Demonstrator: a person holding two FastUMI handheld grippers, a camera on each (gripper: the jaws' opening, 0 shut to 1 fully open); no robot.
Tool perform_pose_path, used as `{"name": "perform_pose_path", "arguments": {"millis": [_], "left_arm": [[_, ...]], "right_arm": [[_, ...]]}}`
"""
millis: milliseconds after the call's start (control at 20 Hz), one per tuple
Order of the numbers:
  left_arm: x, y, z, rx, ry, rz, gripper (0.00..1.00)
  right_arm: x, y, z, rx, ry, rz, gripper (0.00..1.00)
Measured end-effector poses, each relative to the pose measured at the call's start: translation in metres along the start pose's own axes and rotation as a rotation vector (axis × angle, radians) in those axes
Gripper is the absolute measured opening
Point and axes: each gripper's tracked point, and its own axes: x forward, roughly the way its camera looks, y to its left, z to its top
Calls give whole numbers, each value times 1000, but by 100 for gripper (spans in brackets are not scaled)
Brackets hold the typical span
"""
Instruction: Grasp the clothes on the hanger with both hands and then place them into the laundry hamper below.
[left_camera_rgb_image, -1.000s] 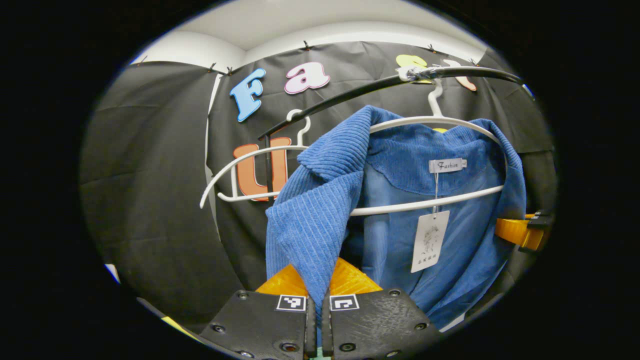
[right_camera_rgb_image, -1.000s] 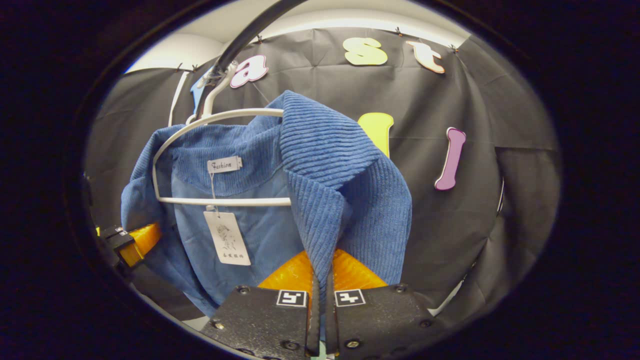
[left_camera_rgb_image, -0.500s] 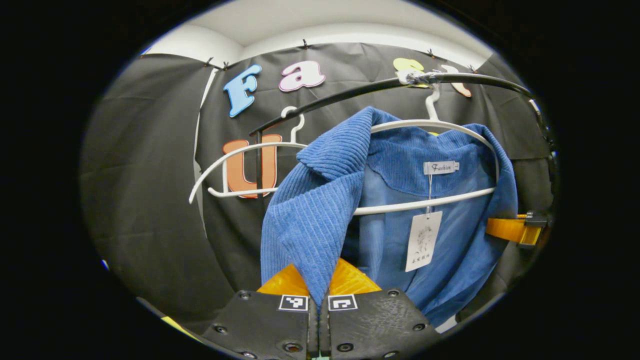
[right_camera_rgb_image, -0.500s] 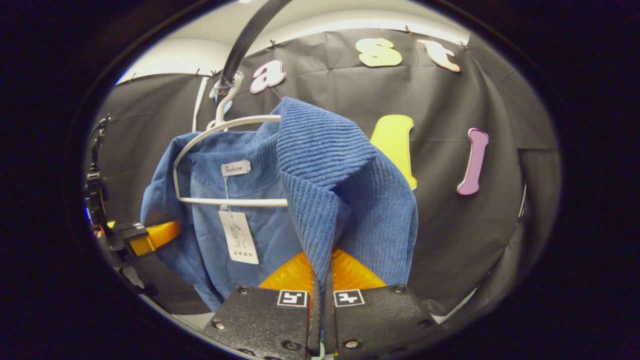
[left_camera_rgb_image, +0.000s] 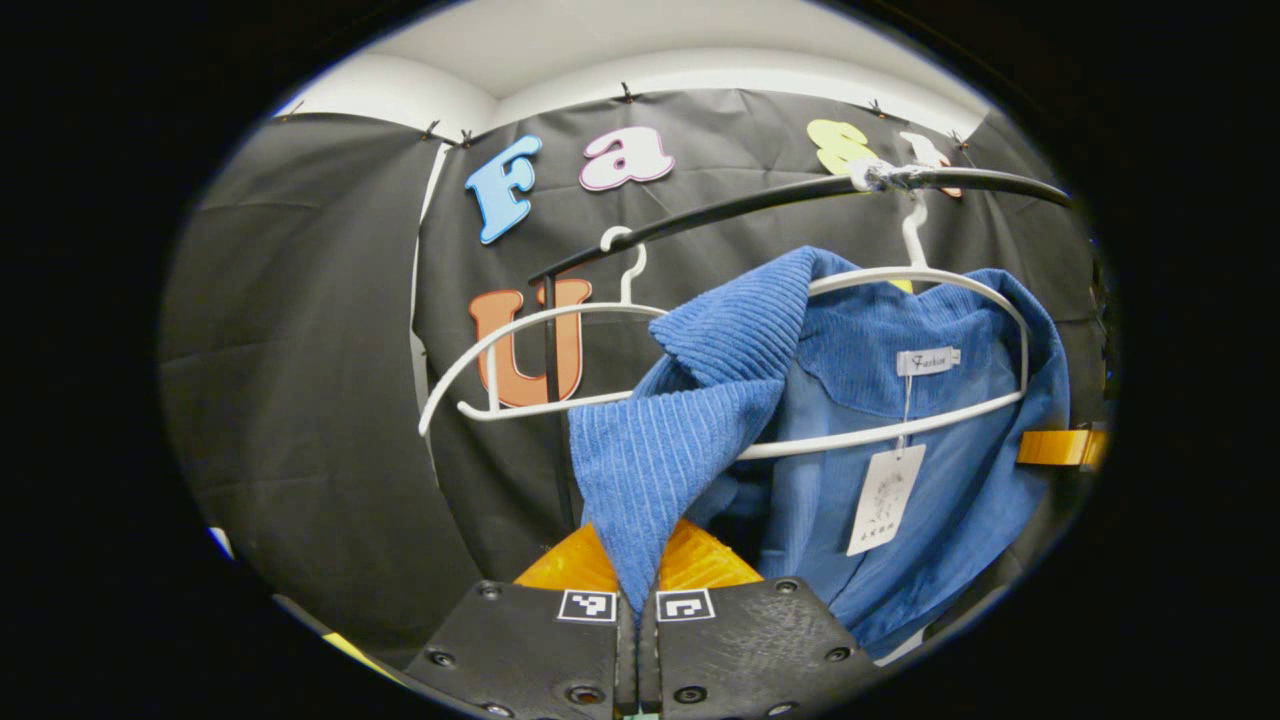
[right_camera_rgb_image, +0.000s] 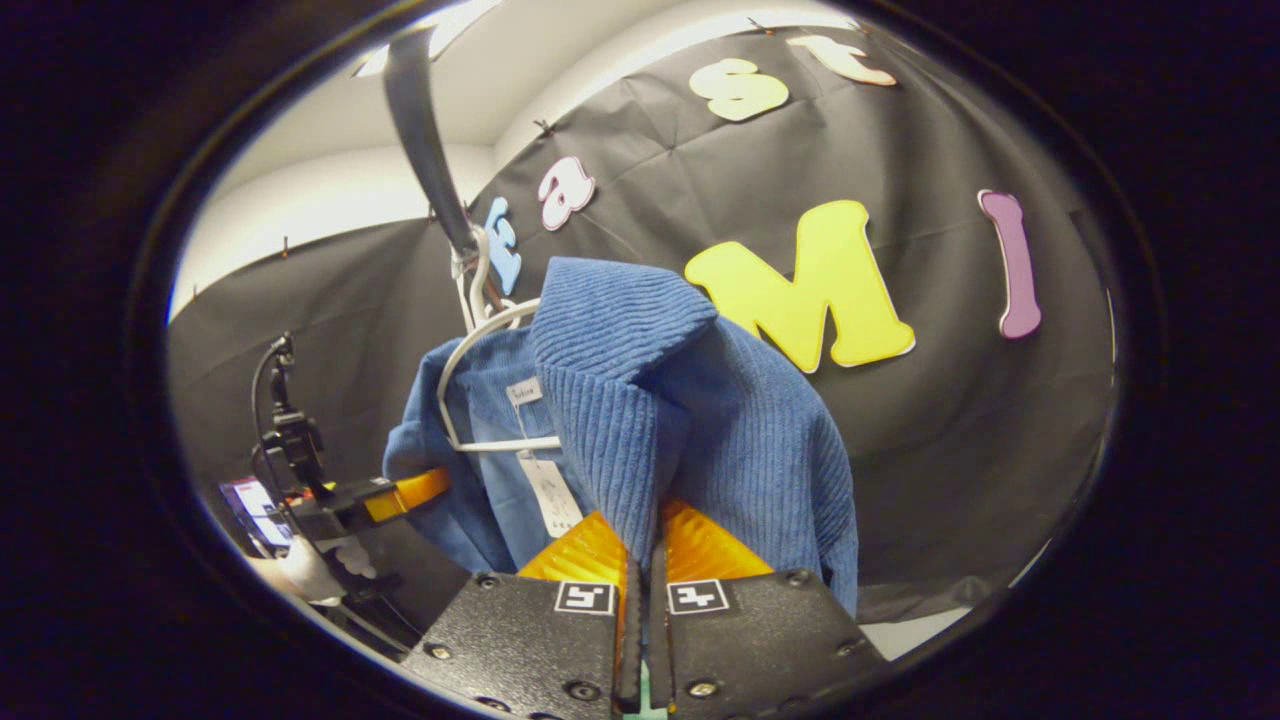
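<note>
On the hanger, both grippers clamped

Blue jacket (left_camera_rgb_image: 900, 440) hangs on a white hanger (left_camera_rgb_image: 930, 285) from the black rail (left_camera_rgb_image: 760, 200). Left gripper (left_camera_rgb_image: 637, 625) pinches one lapel; right gripper (right_camera_rgb_image: 640, 610) pinches the other, both fully closed on cloth.

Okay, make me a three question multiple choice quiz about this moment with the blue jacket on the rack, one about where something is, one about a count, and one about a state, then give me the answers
1. Where does the paper tag hang?
A. below the neck label
B. on a sleeve cuff
C. on the rail

2. How many white hangers are on the rail?
A. one
B. two
C. four

3. What is the left gripper doing?
A. open, clear of cloth
B. shut on the jacket
C. shut on a hanger

Answers: 1 A, the tag dangles under the neck label. 2 B, the empty hanger and the jacket's hanger. 3 B, both fingers pinch the lapel cloth.
</note>
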Motion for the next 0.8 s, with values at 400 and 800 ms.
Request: {"name": "perform_pose_path", "arguments": {"millis": [400, 800], "left_arm": [[15, 25, 34, -82, -37, 25, 1], [37, 57, 58, -218, -46, 34, 1]], "right_arm": [[-15, 12, 47, 203, -131, 163, 6], [-22, -9, 81, 288, -212, 147, 6]]}}
